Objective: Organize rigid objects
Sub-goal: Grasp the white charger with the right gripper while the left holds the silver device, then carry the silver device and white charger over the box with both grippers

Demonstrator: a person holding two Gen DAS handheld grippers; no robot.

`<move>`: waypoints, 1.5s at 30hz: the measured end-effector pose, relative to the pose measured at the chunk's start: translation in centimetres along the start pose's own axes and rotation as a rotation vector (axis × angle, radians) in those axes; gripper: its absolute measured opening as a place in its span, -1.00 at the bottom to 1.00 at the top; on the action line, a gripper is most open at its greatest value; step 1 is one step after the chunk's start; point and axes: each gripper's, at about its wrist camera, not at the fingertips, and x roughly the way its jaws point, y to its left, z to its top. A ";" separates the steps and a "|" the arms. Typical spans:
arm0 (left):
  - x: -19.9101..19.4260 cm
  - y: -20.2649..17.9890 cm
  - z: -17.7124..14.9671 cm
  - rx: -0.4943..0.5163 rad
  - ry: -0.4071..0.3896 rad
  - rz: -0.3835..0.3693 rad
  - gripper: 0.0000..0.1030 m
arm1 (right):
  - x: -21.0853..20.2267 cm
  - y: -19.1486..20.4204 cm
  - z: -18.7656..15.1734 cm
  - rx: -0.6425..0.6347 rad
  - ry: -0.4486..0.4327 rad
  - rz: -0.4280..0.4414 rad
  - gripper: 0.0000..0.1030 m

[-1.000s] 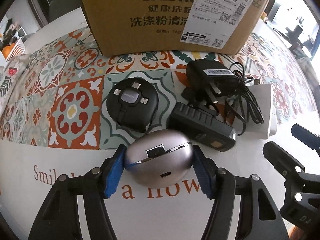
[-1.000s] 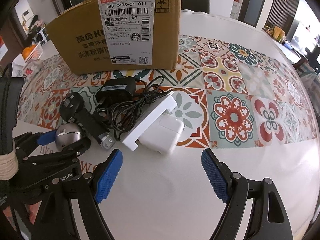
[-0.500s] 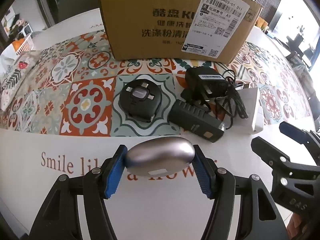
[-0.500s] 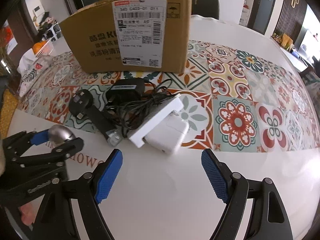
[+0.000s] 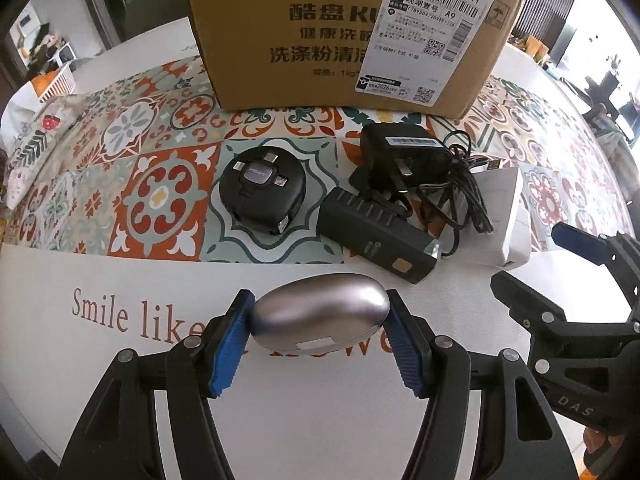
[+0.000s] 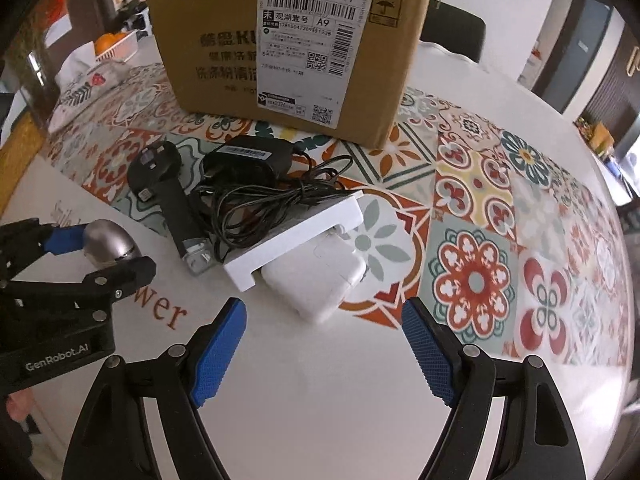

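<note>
1. Left tongs [image 5: 320, 336]: clamped on a silver egg-shaped case [image 5: 320, 314], blue pads pressing its two ends. Case is off the table [image 5: 100, 360], above the printed "Smile like…" lettering.
2. Right wrist view: same case [image 6: 106, 242] shows at far left, between the left tongs' blue pad and black finger.
3. Right tongs [image 6: 324, 344]: open, nothing between the pads, only bare white table under the gap. Jaws have just been closing a little.
4. White charger brick [image 6: 316, 280] lies just beyond the right tongs' gap, a bit left of centre, not touching either pad.
5. White flat box [image 6: 296, 232] rests tilted on the brick's far side, w/ a tangle of black cable [image 6: 260, 200] draped on it.
6. Black adapter [image 5: 400, 152] w/ prongs sits behind the cable, near the cardboard box [image 5: 340, 32].
7. Black bar-shaped device [image 5: 376, 236] lies diagonal, just beyond the held case & to its right, touching the adapter's plug end.
8. Round black cable reel [image 5: 262, 194] sits on the patterned tile mat [image 5: 160, 200], left of the bar device, well ahead of the left tongs.
9. Cardboard box stands upright at the back of the table, shipping label facing the cams.
10. Right tongs show at the left wrist view's right edge [image 5: 560, 276], beside the white box.
</note>
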 end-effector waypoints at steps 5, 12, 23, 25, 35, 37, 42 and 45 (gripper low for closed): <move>0.1 0.3 0.4 -0.016 0.001 0.020 0.24 | 0.7 0.0 0.4 0.006 -0.041 0.015 0.47; 0.1 0.9 0.8 -0.032 -0.004 0.056 0.24 | 1.7 0.1 0.9 0.031 -0.063 0.040 0.20; -0.5 0.2 0.5 -0.015 -0.004 0.044 0.24 | 0.6 -0.3 -0.4 0.083 -0.055 0.039 0.17; -0.8 -0.1 0.4 -0.009 -0.008 0.037 0.24 | 0.1 -0.4 -0.7 0.093 -0.052 0.032 0.17; -3.6 -0.6 0.0 0.039 -0.058 0.001 0.24 | -3.2 -0.4 -1.5 0.147 -0.086 0.011 0.17; -4.5 -0.5 0.1 0.046 -0.076 -0.003 0.24 | -4.0 -0.2 -1.3 0.149 -0.101 0.004 0.17; -7.2 0.3 0.8 0.054 -0.134 -0.020 0.24 | -6.7 0.7 -0.4 0.154 -0.156 -0.014 0.17; -8.9 0.8 1.3 0.062 -0.174 -0.038 0.24 | -8.1 1.2 0.2 0.146 -0.187 -0.019 0.17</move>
